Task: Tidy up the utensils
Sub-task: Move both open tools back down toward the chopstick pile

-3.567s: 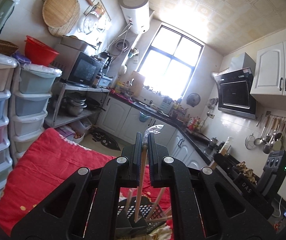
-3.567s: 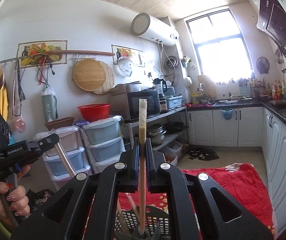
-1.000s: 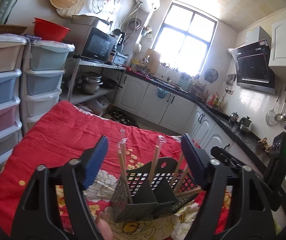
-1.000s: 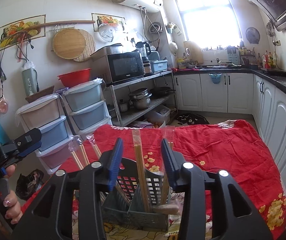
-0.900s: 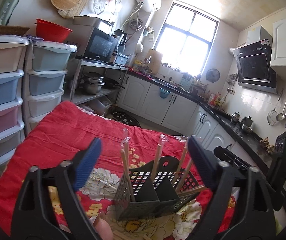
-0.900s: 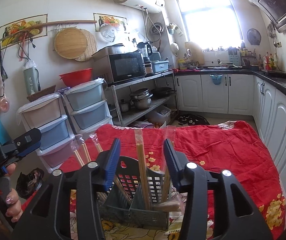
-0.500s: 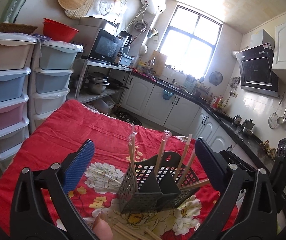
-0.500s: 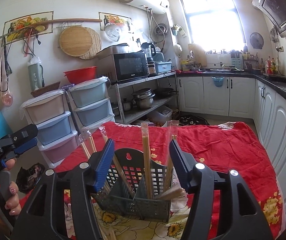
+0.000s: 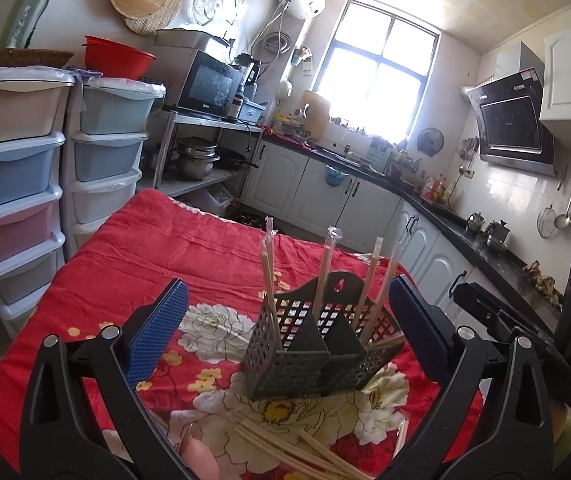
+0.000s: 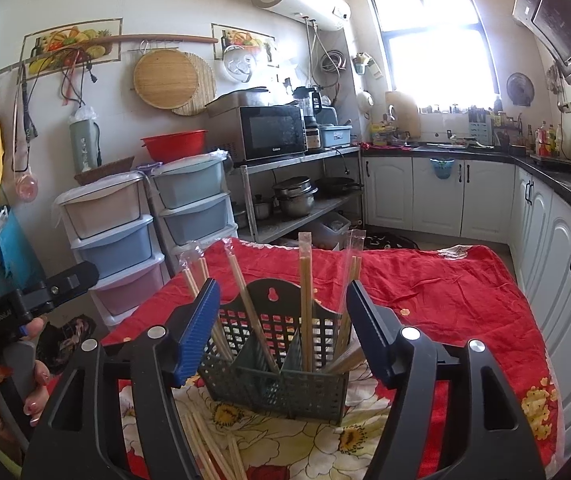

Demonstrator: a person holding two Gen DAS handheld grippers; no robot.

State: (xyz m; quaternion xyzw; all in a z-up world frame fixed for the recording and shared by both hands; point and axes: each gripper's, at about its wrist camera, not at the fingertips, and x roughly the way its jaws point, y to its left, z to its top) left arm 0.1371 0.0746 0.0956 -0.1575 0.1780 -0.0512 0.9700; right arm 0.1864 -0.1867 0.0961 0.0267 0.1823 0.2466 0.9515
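A dark grey perforated utensil basket [image 9: 297, 360] [image 10: 269, 384] stands on the red floral cloth [image 9: 165, 248] [image 10: 445, 288]. Several plastic-wrapped chopsticks [image 9: 268, 276] [image 10: 305, 280] stand in its compartments. More loose chopsticks [image 9: 285, 448] [image 10: 209, 440] lie on the cloth in front of it. My left gripper [image 9: 286, 282] is open wide, short of the basket, with nothing in it. My right gripper [image 10: 282, 286] is opening its jaws; its pads press on nothing. In the right wrist view a hand [image 10: 5, 392] holds the left gripper's body [image 10: 25, 300].
Stacked plastic drawers [image 9: 17, 184] [image 10: 113, 236] stand left of the table. Behind it is a metal shelf [image 10: 297, 208] with a microwave and pots. White cabinets [image 10: 545, 248] under a black counter run along the right. The right gripper's body [image 9: 525, 320] is at the right.
Both grippers let go of the wrapped chopsticks that they held; these now stand in the basket. The jaws have widened and both grippers have drawn back, bringing the loose chopsticks into view.
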